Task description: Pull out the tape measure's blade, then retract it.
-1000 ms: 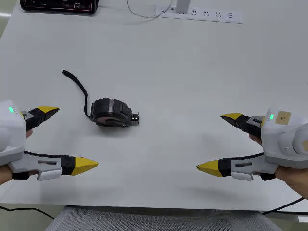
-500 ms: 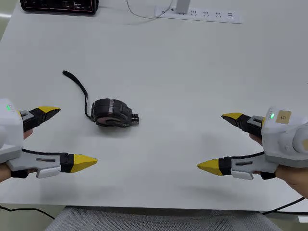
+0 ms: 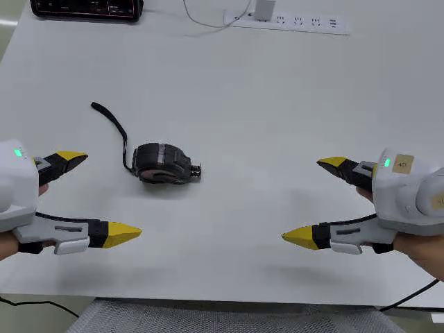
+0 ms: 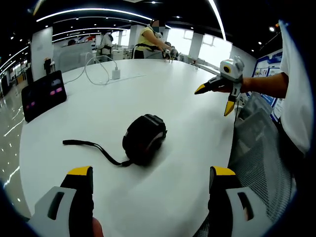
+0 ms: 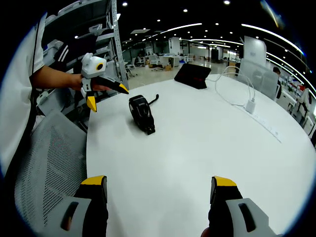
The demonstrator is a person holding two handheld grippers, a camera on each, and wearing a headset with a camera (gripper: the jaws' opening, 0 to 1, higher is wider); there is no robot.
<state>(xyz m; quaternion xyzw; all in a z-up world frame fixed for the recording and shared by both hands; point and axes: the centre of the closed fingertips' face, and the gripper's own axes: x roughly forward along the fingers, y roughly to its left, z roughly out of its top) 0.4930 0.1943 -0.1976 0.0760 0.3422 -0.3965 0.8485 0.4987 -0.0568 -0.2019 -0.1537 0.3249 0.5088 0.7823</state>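
The tape measure (image 3: 163, 163) lies on its side left of centre in the head view, on the white table (image 3: 263, 90). Its black wrist strap (image 3: 114, 130) curls toward the upper left. The blade looks fully drawn in, with the hook at the case's right end, though that part is small. The left gripper (image 3: 111, 194) sits at lower left, jaws spread wide and empty, near the case but not touching. The right gripper (image 3: 302, 200), at lower right, likewise gapes empty, well apart from the case. A power strip (image 3: 291, 21) lies along the top edge.
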